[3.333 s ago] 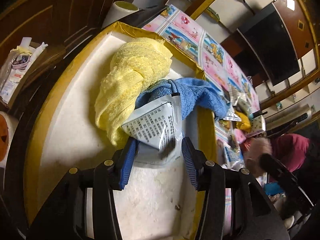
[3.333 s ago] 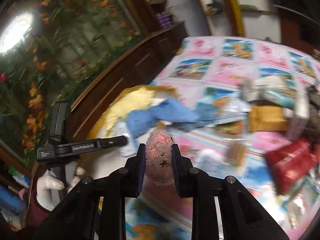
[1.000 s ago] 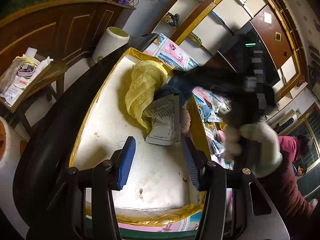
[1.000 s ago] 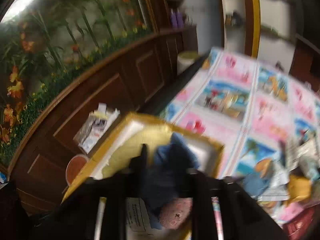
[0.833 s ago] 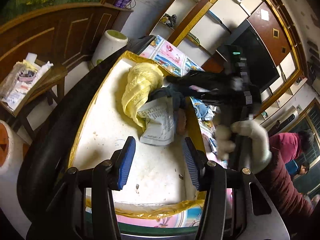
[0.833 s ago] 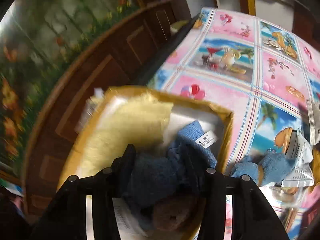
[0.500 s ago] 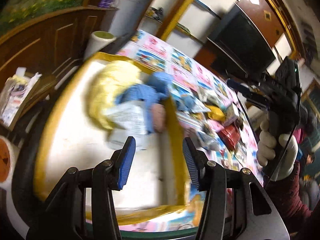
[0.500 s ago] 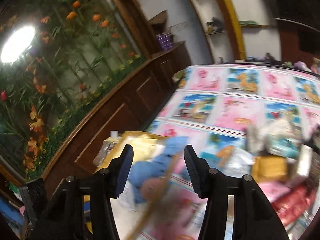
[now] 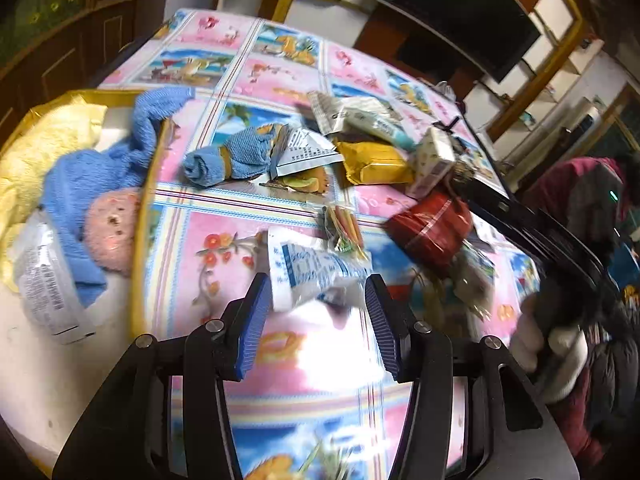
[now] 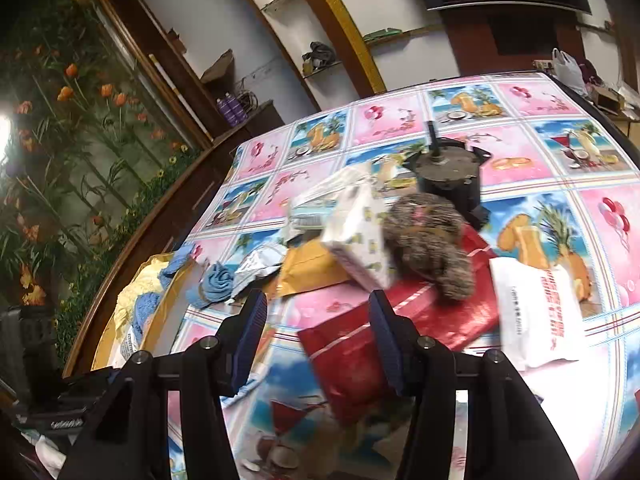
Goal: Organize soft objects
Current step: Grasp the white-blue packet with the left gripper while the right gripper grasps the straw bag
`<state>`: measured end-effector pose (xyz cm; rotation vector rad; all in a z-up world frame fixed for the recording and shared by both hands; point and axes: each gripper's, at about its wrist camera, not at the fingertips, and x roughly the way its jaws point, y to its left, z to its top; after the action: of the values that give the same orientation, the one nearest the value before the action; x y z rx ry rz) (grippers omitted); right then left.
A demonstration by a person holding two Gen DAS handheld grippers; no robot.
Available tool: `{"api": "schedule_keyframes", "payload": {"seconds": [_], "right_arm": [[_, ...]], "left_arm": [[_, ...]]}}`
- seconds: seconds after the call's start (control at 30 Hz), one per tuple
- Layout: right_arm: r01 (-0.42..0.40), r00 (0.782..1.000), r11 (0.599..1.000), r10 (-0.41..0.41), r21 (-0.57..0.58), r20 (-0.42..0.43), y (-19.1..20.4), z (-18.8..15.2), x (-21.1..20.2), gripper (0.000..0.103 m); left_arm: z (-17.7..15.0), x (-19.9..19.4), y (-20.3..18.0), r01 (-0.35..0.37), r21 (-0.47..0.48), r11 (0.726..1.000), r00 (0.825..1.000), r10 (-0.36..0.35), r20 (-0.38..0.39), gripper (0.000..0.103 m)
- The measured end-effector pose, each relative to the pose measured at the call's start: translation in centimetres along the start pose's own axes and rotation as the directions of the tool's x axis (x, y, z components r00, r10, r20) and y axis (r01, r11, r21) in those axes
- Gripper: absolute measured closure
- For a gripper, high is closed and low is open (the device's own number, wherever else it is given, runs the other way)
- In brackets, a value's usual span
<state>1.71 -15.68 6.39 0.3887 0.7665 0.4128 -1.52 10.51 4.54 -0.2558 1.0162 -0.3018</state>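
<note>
A yellow-rimmed white tray (image 9: 141, 216) at the left holds a yellow towel (image 9: 36, 148), a blue cloth (image 9: 76, 184), a pink plush ball (image 9: 108, 228) and a white packet (image 9: 44, 288). A rolled blue towel (image 9: 236, 156) lies on the patterned tablecloth. My left gripper (image 9: 316, 320) is open, with a blue-and-white pouch (image 9: 308, 268) lying just ahead between its fingers. My right gripper (image 10: 318, 344) is open and empty above a red packet (image 10: 384, 336). A grey-brown fluffy plush (image 10: 428, 248) lies beyond it. The tray (image 10: 160, 316) shows at the left there.
Snack packets crowd the table: a gold pack (image 9: 376, 162), a red pack (image 9: 432, 228), white packs (image 10: 536, 312) and a patterned box (image 10: 356, 236). A dark metal pot (image 10: 448, 176) stands behind the plush. A person in maroon (image 9: 576, 216) is at the right.
The right gripper put the pink plush ball in the tray, opened, and swung right over the packets. The left gripper left the tray and moved right over the table toward the pouch.
</note>
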Motion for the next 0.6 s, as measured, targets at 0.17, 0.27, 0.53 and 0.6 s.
{"api": "schedule_keyframes", "payload": {"seconds": [0.17, 0.27, 0.53, 0.6], "right_arm": [[-0.022, 1.000, 0.996, 0.022, 0.081, -0.001, -3.1, -0.5, 0.1, 0.050], [-0.067, 0.998, 0.993, 0.066, 0.093, 0.014, -3.4, -0.3, -0.6, 0.050], [-0.080, 0.997, 0.994, 0.079, 0.070, 0.005, -2.9, -0.8, -0.5, 0.050], [-0.065, 0.998, 0.996, 0.065, 0.057, 0.003, -2.7, -1.1, -0.3, 0.050]], "left_arm": [[1.1, 3.5, -2.0, -0.107, 0.022, 0.994, 0.994, 0.106, 0.016, 0.054], [0.9, 5.2, -3.5, -0.165, 0.084, 0.983, 0.986, 0.164, 0.012, 0.042], [-0.7, 6.1, -5.6, -0.245, 0.243, 0.939, 0.969, 0.240, 0.050, 0.045], [-1.0, 5.6, -5.6, -0.220, 0.253, 0.942, 0.976, 0.213, 0.054, 0.068]]}}
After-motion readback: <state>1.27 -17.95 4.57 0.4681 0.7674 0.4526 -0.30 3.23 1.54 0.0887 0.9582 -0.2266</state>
